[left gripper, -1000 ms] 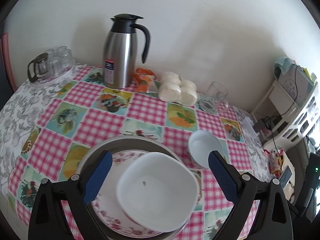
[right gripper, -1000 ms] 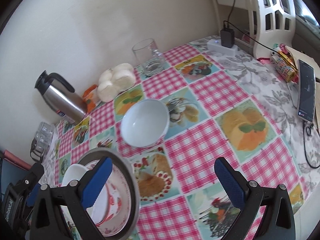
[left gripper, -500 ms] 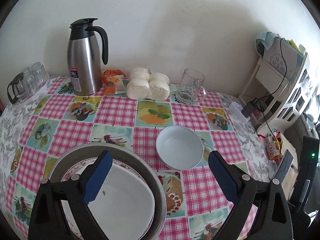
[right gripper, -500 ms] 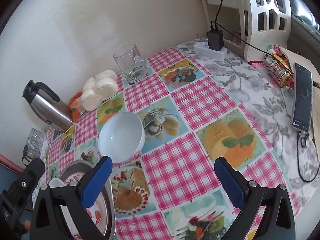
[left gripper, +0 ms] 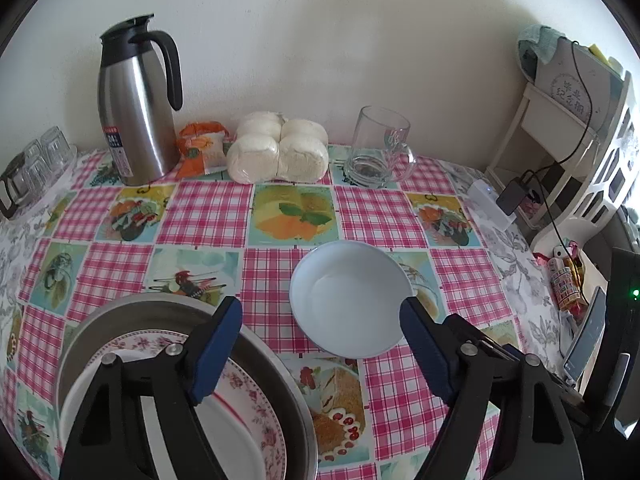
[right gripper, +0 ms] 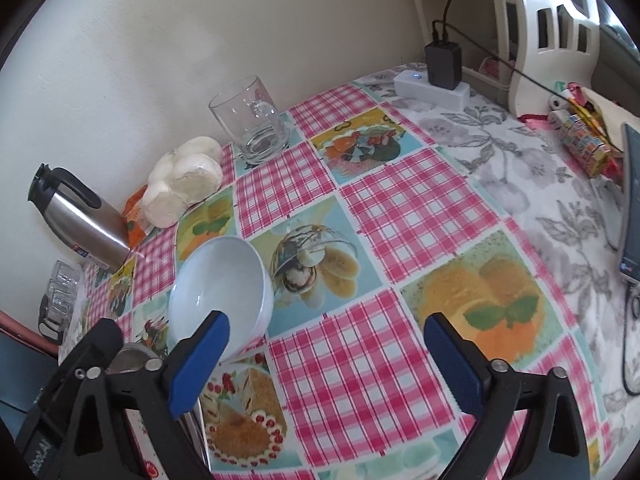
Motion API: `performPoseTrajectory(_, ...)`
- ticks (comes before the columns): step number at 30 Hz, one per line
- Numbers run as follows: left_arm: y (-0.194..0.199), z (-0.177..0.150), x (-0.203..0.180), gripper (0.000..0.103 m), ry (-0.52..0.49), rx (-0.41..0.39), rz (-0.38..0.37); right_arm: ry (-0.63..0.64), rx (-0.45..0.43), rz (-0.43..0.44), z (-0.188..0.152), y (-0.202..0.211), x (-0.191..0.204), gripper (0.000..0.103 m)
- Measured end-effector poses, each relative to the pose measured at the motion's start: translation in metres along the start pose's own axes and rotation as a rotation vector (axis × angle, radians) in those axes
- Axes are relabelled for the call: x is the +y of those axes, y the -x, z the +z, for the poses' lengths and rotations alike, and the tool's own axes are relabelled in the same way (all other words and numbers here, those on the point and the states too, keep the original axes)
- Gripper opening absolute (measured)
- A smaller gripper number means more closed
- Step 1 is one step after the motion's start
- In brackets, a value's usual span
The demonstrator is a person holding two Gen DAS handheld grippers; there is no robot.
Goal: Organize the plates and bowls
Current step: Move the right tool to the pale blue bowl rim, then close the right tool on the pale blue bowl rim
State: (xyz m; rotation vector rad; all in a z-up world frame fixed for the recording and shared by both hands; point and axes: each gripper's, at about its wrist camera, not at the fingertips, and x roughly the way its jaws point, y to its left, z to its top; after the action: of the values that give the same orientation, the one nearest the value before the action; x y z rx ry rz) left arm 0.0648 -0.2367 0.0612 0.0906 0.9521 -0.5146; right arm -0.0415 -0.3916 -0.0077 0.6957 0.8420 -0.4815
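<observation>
White and empty, the small bowl [left gripper: 347,299] sits alone on the checked table [left gripper: 200,216], just right of the metal tray [left gripper: 276,364] holding the flowered plate [left gripper: 256,396] and the larger bowl [left gripper: 224,432]. A second ago my left jaws [left gripper: 320,354] framed that larger bowl; they have since swung over, closing a little but wide, nothing between them. My right jaws [right gripper: 326,354] have also narrowed slightly, wide and empty. The small bowl looks next to gather.

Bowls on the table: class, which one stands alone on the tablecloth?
The pale round bowl sits empty on the checked cloth, near the glass mug. The other white bowl rests on the floral plate.
</observation>
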Motion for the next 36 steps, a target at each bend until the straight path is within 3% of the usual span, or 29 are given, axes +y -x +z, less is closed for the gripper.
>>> performPoseTrajectory(9,-0.022,0.003,0.001,0.077,-0.004,0.008,0.027,-0.017,0.032,0.071,0.004,-0.036,0.004,0.072)
performPoseTrajectory(13,-0.029,0.005,0.003,0.067,-0.005,0.013,0.04,-0.006,0.04,0.093,0.006,-0.049,0.011,0.057)
performPoseTrajectory(23,-0.033,0.005,-0.003,0.066,-0.007,0.018,0.028,0.03,0.093,0.135,0.002,-0.075,0.029,0.029)
performPoseTrajectory(27,-0.034,0.005,-0.002,0.066,-0.002,0.025,0.021,0.043,0.086,0.139,0.001,-0.073,0.031,0.012)
performPoseTrajectory(36,-0.04,0.0,-0.012,0.066,-0.016,0.037,-0.003,0.099,0.09,0.114,0.007,-0.064,0.016,0.008)
